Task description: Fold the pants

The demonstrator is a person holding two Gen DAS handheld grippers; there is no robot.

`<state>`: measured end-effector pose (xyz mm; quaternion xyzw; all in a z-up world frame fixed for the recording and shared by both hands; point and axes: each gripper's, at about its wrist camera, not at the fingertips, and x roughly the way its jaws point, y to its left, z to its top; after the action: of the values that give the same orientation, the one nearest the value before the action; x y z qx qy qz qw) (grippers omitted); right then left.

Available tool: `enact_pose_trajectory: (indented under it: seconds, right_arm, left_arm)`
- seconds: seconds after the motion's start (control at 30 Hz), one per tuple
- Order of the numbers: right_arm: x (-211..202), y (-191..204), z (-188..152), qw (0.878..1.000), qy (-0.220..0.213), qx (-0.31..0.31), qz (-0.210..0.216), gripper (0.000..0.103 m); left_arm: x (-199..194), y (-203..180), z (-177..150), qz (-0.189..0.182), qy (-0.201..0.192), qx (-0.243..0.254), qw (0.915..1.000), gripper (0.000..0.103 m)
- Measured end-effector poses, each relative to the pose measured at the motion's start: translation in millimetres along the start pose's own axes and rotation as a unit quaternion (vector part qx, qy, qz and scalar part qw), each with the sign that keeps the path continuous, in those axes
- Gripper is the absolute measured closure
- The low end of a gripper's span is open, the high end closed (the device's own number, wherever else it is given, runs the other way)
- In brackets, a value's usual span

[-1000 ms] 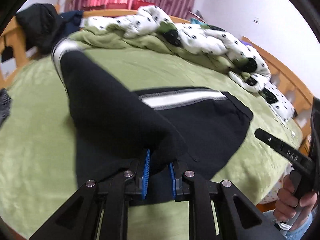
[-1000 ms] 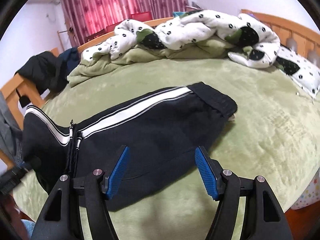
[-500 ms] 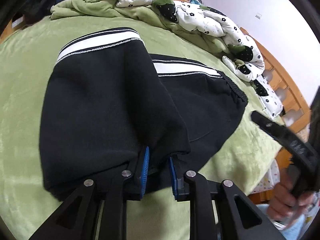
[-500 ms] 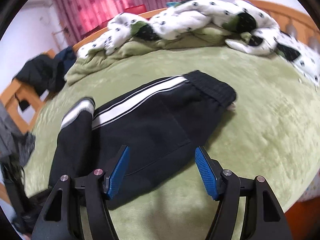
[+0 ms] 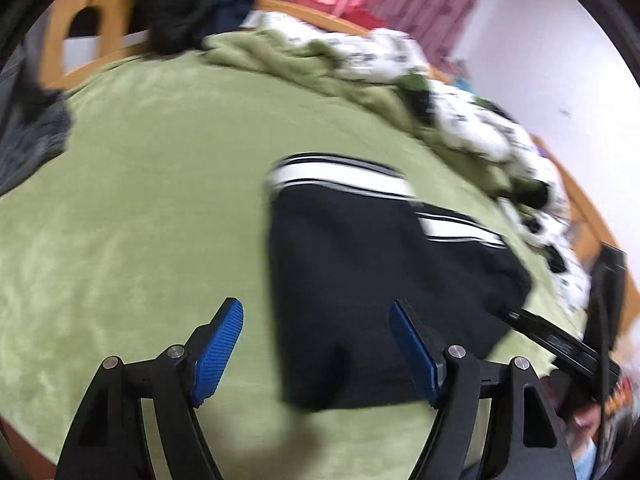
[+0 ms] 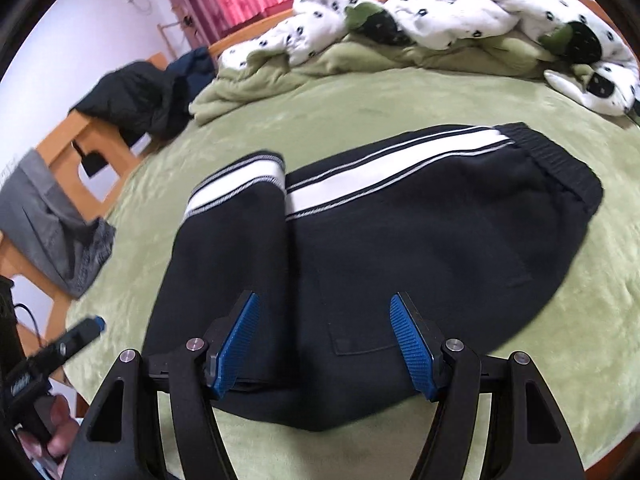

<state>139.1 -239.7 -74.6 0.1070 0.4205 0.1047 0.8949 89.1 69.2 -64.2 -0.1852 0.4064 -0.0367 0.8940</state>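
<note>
Both claws released above black pants folded on a green bed.

The left claw [image 5: 316, 352] has just been opening and its blue pads now stand wide, gripping nothing; the pants [image 5: 380, 280] lie partly between and beyond them, right of centre in its blurred view. The right claw [image 6: 324, 344] hangs open over the near edge, touching no cloth. A second ago the left claw pinched the leg end; now that leg lies folded beside the waistband [image 6: 560, 160] on the bed [image 6: 400, 96]. To finish well, I judge the layers need smoothing and their edges squaring before another fold.
</note>
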Motion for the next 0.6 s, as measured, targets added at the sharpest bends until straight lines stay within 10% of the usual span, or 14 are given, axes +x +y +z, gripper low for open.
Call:
enact_pose_trajectory:
  seconds: [0.3,0.43,0.6]
  right_arm:
    - [67.6,39.6,9.9,0.996,0.082,-0.017,0.028,0.038]
    - [88.2,58.8,10.2,0.995,0.089,-0.040,0.031,0.084]
    - [48.6,65.8,22.2,0.994,0.013,-0.105,0.042,0.086]
  left_arm:
    - [4.1,33.7,7.0,-0.026,0.007,-0.067,0.9974,0.029]
    - [7.2,36.8,7.9,-0.017,0.017,-0.083,0.9962,0.029]
    - [-12.4,27.4,27.5,0.011,0.020,-0.031,0.9993,0.030]
